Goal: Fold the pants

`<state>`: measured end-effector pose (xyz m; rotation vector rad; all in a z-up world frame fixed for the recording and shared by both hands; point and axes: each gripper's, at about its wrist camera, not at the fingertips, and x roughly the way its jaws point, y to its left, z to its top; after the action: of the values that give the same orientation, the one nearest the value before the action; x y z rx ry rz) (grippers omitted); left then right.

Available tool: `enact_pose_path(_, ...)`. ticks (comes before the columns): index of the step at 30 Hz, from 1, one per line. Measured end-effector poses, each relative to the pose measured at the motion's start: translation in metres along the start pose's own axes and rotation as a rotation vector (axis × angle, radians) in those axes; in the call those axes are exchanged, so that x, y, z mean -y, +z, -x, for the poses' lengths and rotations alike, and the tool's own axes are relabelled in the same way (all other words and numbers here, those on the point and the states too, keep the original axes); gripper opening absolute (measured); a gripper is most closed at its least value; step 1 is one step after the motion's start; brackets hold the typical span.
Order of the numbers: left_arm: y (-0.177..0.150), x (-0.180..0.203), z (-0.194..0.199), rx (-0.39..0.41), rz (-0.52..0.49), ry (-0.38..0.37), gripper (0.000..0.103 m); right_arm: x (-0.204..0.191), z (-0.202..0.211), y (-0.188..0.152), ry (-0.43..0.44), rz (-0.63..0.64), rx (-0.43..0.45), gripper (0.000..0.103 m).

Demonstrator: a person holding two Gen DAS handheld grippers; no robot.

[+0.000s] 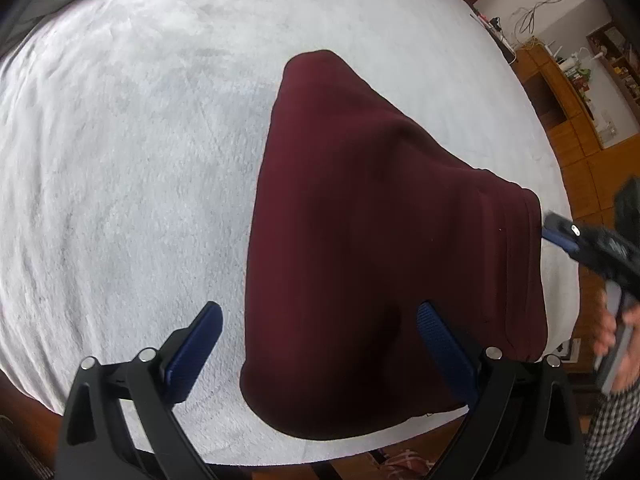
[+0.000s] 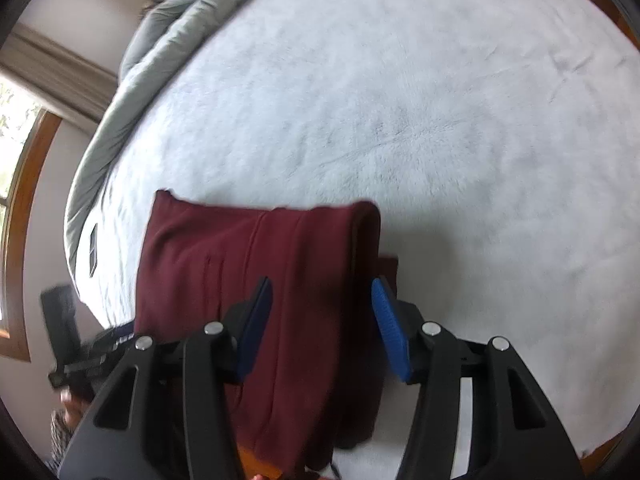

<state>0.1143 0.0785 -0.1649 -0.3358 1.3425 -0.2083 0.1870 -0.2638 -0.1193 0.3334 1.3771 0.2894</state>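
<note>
Right gripper (image 2: 322, 328), jaws spread wide and holding nothing, hovers over the near end of the maroon pants (image 2: 256, 300), whose long axis runs away from it. Left gripper (image 1: 320, 350), likewise wide and empty, straddles their edge. Beyond: white blanket (image 1: 120, 160), grey duvet (image 2: 160, 40).

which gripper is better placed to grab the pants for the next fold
Right, probably: the right gripper is open with its fingers straddling the maroon pants. The left gripper is open too, mostly over bare blanket.

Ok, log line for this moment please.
pants: folded, on white blanket | left gripper: open, empty | right gripper: open, empty
</note>
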Motion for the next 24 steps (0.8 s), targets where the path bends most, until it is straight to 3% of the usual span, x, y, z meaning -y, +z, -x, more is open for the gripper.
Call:
enact_pose_path(2, 0.003, -0.003, -0.002, -0.003, 0.007, -0.001, 0.098, 0.004, -0.019, 0.014, 0.003, -0.028, -0.030, 0.044)
enact_pose_path(6, 0.000, -0.003, -0.008, -0.015, 0.025, -0.003, 0.098, 0.012, -0.024, 0.026, 0.090, -0.059, -0.028, 0.005)
enact_pose_path(10, -0.002, 0.000, -0.005, -0.002, 0.035, -0.025, 0.098, 0.023, 0.001, 0.026, 0.079, -0.076, 0.024, 0.004)
enact_pose_path(14, -0.005, 0.011, -0.018, -0.023, 0.018, -0.008, 0.098, 0.036, -0.018, 0.018, -0.003, -0.087, -0.022, 0.005)
enact_pose_path(16, -0.006, 0.009, -0.025, -0.040, 0.031, -0.010, 0.099, 0.034, -0.018, 0.013, 0.003, -0.078, -0.001, 0.007)
enact_pose_path(18, -0.006, 0.008, -0.025, -0.042, 0.044, -0.019, 0.098, 0.030, -0.008, 0.009, 0.007, -0.065, 0.010, 0.024)
enact_pose_path(21, -0.006, 0.004, -0.015, -0.039, 0.029, -0.024, 0.098, 0.023, 0.016, -0.007, 0.038, -0.033, 0.032, 0.036)
enact_pose_path(24, -0.009, 0.004, -0.008, -0.049, 0.001, -0.038, 0.098, 0.022, 0.037, -0.038, 0.076, -0.022, 0.010, 0.038)
